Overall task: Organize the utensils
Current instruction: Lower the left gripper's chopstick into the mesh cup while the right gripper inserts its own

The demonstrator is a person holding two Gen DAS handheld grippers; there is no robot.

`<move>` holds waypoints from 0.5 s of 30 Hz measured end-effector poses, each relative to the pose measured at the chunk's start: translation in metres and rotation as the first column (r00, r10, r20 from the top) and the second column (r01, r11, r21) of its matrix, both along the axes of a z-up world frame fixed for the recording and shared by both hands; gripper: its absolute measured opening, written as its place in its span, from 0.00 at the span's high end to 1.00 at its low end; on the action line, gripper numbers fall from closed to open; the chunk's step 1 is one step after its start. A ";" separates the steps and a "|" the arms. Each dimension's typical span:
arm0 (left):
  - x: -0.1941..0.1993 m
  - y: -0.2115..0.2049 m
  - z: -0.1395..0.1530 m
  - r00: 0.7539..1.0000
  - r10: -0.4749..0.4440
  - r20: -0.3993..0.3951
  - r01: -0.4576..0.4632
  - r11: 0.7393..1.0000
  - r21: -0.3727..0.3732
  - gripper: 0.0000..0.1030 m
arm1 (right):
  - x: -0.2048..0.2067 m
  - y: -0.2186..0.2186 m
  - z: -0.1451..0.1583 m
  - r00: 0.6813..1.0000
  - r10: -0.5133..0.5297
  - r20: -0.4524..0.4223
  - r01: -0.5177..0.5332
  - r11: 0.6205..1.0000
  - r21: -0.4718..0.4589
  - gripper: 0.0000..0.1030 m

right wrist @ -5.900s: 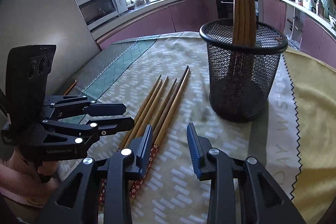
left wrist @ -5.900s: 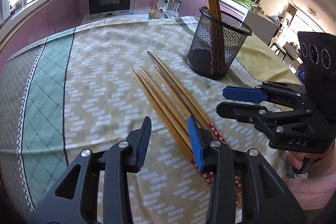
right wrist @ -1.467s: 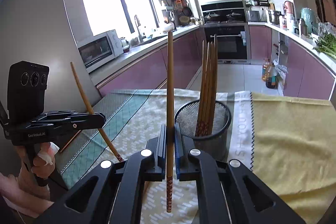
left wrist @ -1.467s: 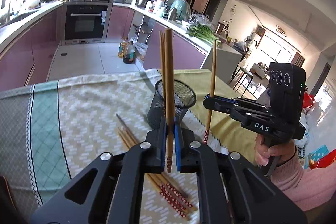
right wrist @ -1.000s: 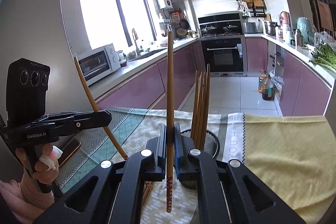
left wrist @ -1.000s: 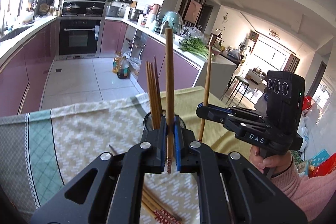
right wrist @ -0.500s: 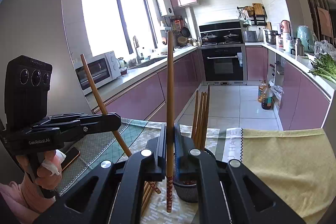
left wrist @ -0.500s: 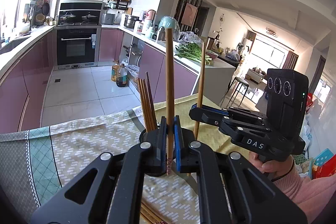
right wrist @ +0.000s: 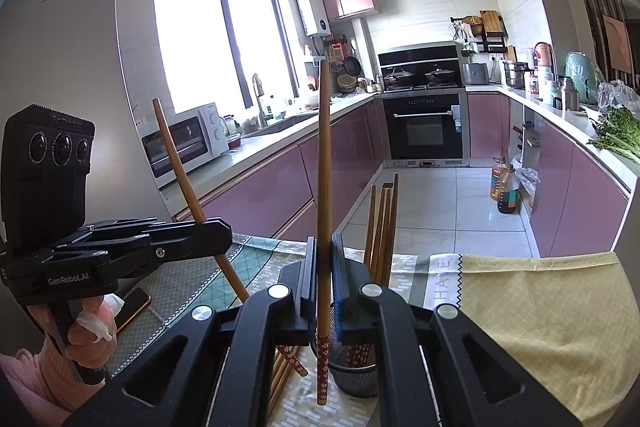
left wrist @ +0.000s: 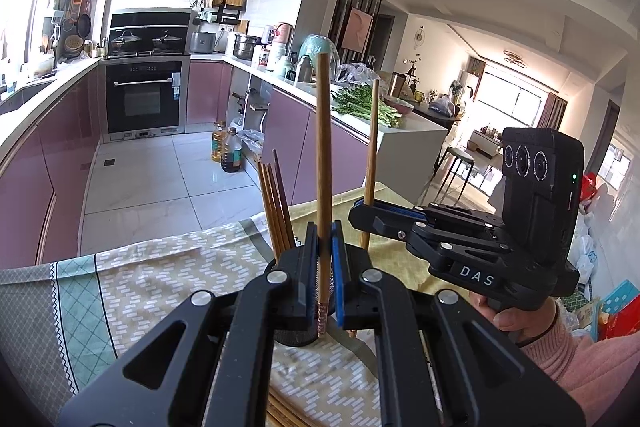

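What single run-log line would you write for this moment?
left gripper: shut on chopstick | right gripper: shut on chopstick | mesh holder: several chopsticks inside | more chopsticks on table

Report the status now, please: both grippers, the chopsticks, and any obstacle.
Left gripper shut on one chopstick, upright. Right gripper shut on another chopstick. Both above mesh holder; chopsticks already inside it crowd the opening.

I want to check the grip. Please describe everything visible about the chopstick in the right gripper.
The chopstick is a slim, light brown, wooden-looking stick whose lower end has a red flower pattern. It stands almost upright, patterned end down, clamped between the shut jaws of the right gripper. Its lower end hangs free beside the mesh holder, not inside it.
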State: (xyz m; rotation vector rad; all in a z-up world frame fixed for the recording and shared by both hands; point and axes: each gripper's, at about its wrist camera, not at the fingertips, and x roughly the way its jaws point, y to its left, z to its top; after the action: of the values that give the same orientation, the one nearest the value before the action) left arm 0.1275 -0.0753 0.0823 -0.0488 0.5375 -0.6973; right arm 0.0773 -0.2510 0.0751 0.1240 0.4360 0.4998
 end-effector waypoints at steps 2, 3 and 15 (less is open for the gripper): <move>0.001 -0.001 0.002 1.000 0.001 0.004 -0.001 1.000 0.000 0.93 | 0.001 0.001 0.002 1.000 -0.001 0.004 0.001 1.000 -0.001 0.94; 0.001 -0.001 0.003 1.000 0.001 0.006 -0.001 1.000 0.000 0.93 | 0.001 0.000 0.002 1.000 -0.002 0.006 0.002 1.000 0.000 0.94; -0.006 -0.003 0.007 0.999 -0.004 0.032 0.004 1.000 0.001 0.93 | 0.002 0.006 0.010 1.000 -0.002 0.031 0.002 1.000 -0.003 0.94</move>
State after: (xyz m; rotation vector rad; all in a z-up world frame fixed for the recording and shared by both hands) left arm 0.1217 -0.0785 0.0889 -0.0362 0.5076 -0.7003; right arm 0.0789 -0.2450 0.0854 0.1137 0.4067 0.4985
